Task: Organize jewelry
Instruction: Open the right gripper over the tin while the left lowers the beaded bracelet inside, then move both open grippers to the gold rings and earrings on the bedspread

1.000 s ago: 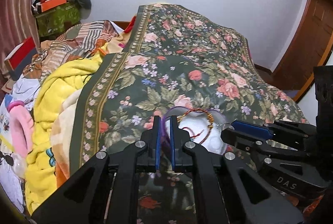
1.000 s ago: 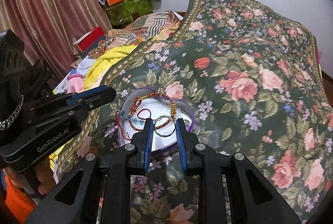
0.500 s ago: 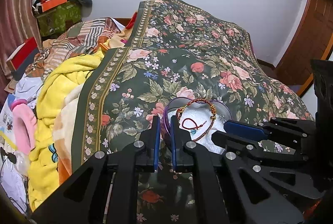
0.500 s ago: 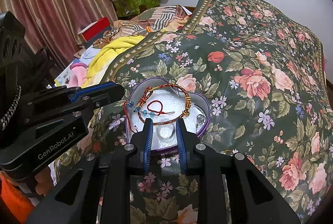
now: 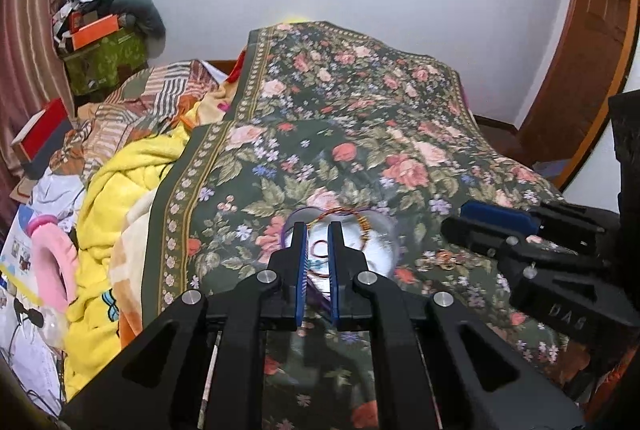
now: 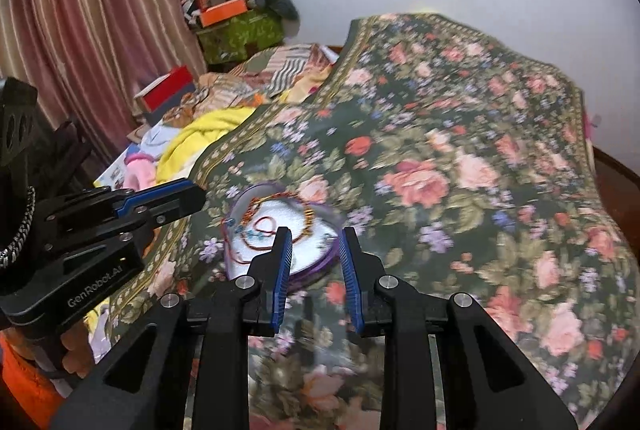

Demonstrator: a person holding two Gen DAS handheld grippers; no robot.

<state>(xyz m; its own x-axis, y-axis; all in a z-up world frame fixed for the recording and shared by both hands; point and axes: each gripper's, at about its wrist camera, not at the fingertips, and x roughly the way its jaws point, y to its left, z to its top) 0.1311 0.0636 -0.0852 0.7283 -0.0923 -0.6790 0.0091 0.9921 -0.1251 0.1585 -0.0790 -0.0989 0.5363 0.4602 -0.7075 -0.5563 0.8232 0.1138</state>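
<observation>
A purple heart-shaped box [image 6: 312, 270] with white lining [image 5: 382, 254] lies on the floral bedspread [image 6: 460, 158]. Inside it are a gold-and-red beaded bracelet [image 6: 308, 208] and a red cord [image 6: 264, 224], blurred in the right wrist view. My right gripper [image 6: 315, 234] is open just short of the box's near edge, with nothing between its fingers. My left gripper [image 5: 317, 228] hovers over the box's near left side, its jaws a narrow slit apart with nothing clearly gripped. From the right wrist view its tip [image 6: 198, 194] sits just left of the box. Small gold rings [image 5: 444, 259] lie on the bedspread right of the box.
A yellow blanket [image 5: 120, 190] and striped cloth [image 5: 152, 98] are heaped along the bed's left side. A green box [image 5: 104, 64] with clutter stands at the back left by the curtain [image 6: 100, 10]. A wooden door [image 5: 580, 70] is on the right.
A metal ring seen between my right fingers a second ago is gone from them. My right gripper has drawn back slightly from the box. The left view has tilted upward.
</observation>
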